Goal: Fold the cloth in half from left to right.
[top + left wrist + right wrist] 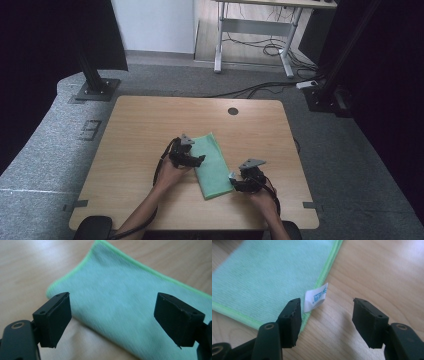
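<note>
A folded green cloth [211,165] lies flat just below the middle of the wooden surface [135,130] in the high view. The left tool [199,161] sits at the cloth's left edge, jaws spread wide and empty above it. The right tool [235,179], at the lower right corner by the white label [315,300], stands about half open, gripping nothing.

Cloth [125,305] blurred in left gripper view, cut off at right edge; label [315,300] print too small to read.
</note>
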`<state>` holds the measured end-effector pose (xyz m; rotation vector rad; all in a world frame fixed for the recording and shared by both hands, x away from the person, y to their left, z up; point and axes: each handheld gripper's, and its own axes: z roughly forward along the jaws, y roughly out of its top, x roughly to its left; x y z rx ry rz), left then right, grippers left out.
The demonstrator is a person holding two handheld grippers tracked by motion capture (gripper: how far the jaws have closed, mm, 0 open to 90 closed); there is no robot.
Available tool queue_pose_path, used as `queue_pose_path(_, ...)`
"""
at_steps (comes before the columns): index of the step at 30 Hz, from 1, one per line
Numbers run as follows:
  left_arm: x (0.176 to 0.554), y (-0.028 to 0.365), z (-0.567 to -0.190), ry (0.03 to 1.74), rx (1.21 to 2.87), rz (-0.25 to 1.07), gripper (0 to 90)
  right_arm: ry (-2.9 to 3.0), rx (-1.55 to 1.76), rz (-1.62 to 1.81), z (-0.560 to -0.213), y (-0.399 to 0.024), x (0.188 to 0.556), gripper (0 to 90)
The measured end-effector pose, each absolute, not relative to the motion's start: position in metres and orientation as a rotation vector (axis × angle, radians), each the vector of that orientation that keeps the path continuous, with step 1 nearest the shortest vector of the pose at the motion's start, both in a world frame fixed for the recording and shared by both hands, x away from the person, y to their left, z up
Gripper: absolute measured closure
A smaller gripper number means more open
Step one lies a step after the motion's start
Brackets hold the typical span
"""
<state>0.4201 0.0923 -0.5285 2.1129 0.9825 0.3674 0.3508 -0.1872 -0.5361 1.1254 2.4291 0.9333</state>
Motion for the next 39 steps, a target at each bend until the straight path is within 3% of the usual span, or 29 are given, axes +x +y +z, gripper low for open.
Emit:
queue_pose_path(10,0.395,0.091,-0.548,1.015,2.172,0.369,13.0,2.447,1.122,0.951,-0.54,-0.189,0.351,36.8)
queue_pose_path(39,0.413,0.121,-0.546,1.091,2.192,0.437,9.2,2.504,0.991,1.011,-0.545,-0.141,0.344,27.9)
